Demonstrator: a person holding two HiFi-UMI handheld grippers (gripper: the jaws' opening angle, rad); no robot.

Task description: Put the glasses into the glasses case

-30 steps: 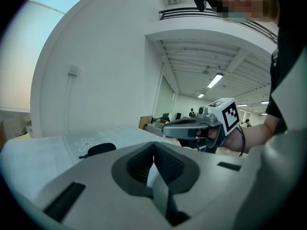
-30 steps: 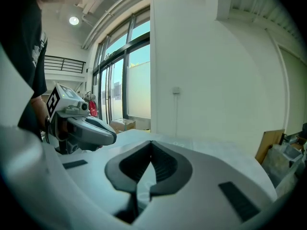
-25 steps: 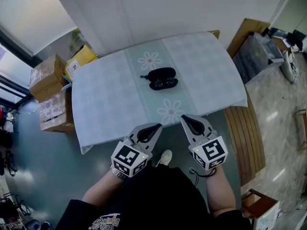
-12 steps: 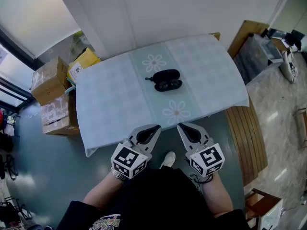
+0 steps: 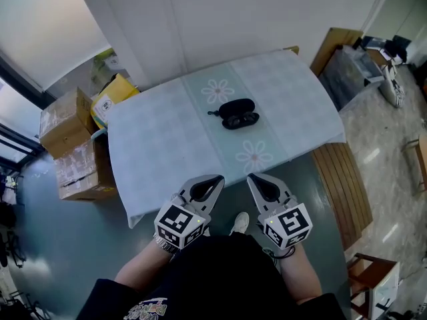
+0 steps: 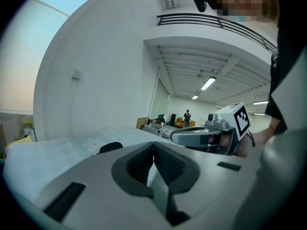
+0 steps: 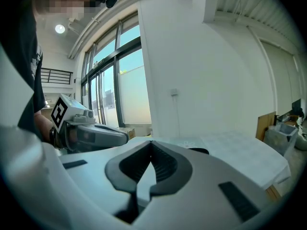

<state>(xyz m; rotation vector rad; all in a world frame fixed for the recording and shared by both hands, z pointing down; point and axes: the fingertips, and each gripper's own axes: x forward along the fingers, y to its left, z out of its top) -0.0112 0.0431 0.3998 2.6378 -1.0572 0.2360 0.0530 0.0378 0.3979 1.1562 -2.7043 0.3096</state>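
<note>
The rectangular table under a pale checked cloth with white daisies point(image 5: 153, 145) held the task's things near its middle: a black oval glasses case point(image 5: 235, 105) and, touching the case's side nearer the table's front edge, what looked like dark-framed glasses point(image 5: 242, 120). From this height I could not tell whether they lay on the cloth or in an opened half of the case. Being central on the table, both seemed equally reachable from either side. The grey left gripper point(image 5: 215, 178) and the grey right gripper point(image 5: 254, 178) hung off the table's front edge, over the floor and close to the person's body, both pointing toward the table. Each gripper's own view showed its jaws pressed together at the tips with nothing between them. That read as a ready pose with the task not yet begun. Both would need to spread and travel to the middle of the table before anything could be picked up.
</note>
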